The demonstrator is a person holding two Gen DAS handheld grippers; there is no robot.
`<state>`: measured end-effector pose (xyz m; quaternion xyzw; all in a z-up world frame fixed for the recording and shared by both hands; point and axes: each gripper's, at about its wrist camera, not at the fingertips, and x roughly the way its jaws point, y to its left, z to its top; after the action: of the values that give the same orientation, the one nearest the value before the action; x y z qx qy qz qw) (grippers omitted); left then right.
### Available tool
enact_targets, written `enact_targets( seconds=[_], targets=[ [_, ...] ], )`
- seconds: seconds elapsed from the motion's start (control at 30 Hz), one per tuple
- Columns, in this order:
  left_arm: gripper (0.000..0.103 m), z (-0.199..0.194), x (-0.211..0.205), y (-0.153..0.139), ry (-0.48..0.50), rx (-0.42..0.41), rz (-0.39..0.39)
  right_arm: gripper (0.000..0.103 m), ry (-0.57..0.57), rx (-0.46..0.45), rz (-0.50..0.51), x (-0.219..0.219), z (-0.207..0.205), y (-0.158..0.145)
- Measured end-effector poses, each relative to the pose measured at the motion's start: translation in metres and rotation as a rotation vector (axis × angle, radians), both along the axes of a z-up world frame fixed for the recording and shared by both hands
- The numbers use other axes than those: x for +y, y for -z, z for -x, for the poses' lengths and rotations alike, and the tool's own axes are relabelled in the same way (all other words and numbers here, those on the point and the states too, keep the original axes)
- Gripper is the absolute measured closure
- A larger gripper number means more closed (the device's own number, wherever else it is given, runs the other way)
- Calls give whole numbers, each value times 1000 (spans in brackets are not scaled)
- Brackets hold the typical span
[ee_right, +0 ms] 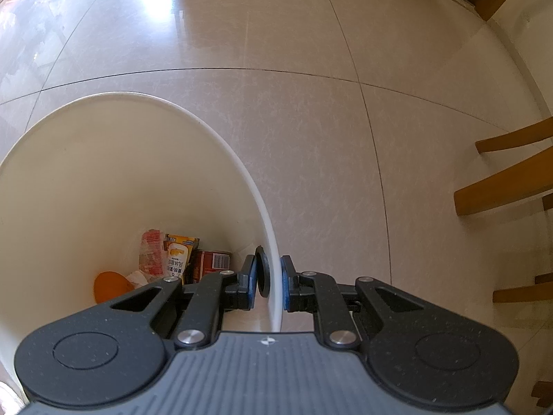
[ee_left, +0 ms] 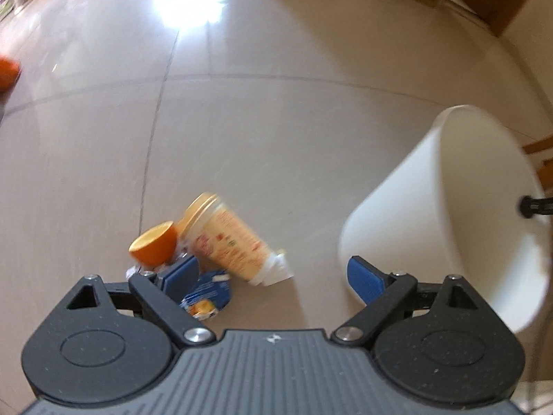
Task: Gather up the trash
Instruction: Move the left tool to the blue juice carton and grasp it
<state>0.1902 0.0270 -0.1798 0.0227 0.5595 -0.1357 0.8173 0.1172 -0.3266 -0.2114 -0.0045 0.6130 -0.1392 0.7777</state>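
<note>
The left gripper (ee_left: 273, 273), wide open and empty, is nearer the cup (ee_left: 224, 242), which probably lies tilted toward its left finger; the right gripper (ee_right: 273, 283) pinches the bin (ee_right: 242, 173) rim.

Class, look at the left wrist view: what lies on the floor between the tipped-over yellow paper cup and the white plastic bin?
Only bare beige floor tile separates the yellow paper cup from the white plastic bin, as the left wrist view shows.

Daylight glared white off the glossy beige tiled floor (ee_left: 276, 121) at the far side. The left view was motion-blurred, the right sharp; both bowed at the edges.
</note>
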Motion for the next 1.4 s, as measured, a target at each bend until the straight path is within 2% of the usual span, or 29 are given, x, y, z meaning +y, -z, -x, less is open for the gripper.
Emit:
enact_targets(
  seconds=[0.3, 0.57, 0.7, 0.9, 1.0, 1.2, 1.3, 1.4],
  targets=[
    [10, -16, 37, 87, -99, 71, 35, 86, 12, 7, -19, -4, -3, -2],
    [10, -25, 55, 150, -158, 73, -27, 86, 15, 23, -24, -5, -5, -2],
    [11, -29, 59, 168, -157, 61, -58, 86, 15, 24, -23, -4, -6, -1],
    [11, -36, 65, 184, -162, 45, -52, 86, 8, 25, -13, -1, -6, 1],
    [11, -34, 69, 189, -173, 75, -19, 86, 5, 24, -13, 0, -6, 2],
    [11, -18, 74, 201, -195, 188, 52, 86, 8, 18, -37, -5, -4, -1],
    [11, -6, 68, 203, -146, 225, 65, 86, 9, 17, -44, -7, -3, -3],
    [11, 6, 50, 203, -33, 217, 9, 86, 10, 18, -44, -8, -4, -3]
  ],
)
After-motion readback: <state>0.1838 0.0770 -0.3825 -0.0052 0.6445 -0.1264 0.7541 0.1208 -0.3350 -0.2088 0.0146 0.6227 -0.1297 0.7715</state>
